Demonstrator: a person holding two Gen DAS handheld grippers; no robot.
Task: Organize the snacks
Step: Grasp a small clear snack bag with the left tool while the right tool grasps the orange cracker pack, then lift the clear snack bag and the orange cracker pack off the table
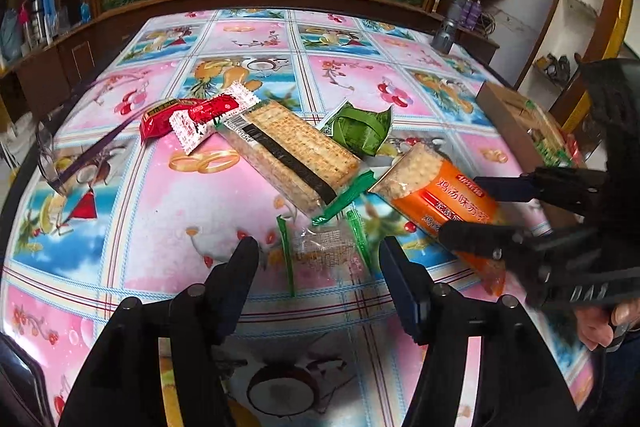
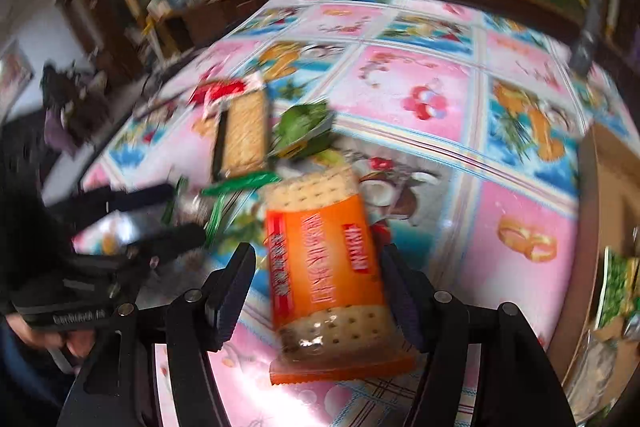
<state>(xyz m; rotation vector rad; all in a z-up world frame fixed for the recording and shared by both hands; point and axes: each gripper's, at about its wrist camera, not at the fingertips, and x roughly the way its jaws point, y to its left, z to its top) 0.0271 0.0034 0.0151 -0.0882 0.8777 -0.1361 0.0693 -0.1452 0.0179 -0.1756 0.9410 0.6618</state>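
Six snacks lie on the worktop (image 1: pixel 168 203), which wears a bright pink and blue cloth. There is one long cracker pack (image 1: pixel 294 151) in the middle, and everything else sits around it. Two red snack packs (image 1: pixel 192 117) lie at its far left end, one on top of the other. One green leaf-wrapped snack (image 1: pixel 358 131) lies just to its right. One orange cracker pack (image 1: pixel 436 203) lies near its right end. One clear wrapper with green edges (image 1: pixel 324 247) lies just in front of it and looks see-through. One brown cardboard box (image 1: pixel 516 131) stands far to the right of the long cracker pack, at the edge of the worktop, with green packs inside. One pair of glasses (image 1: pixel 60 163) lies far to its left. There are two tools, one in each hand. The left hand-held gripper (image 1: pixel 318 259) is about half open over the clear wrapper, and its fingers do not press on it. The right hand-held gripper (image 2: pixel 320 271) is about half open too. The orange cracker pack (image 2: pixel 328 259) lies between its fingers, but they are not squeezing it. The right wrist view is blurry.
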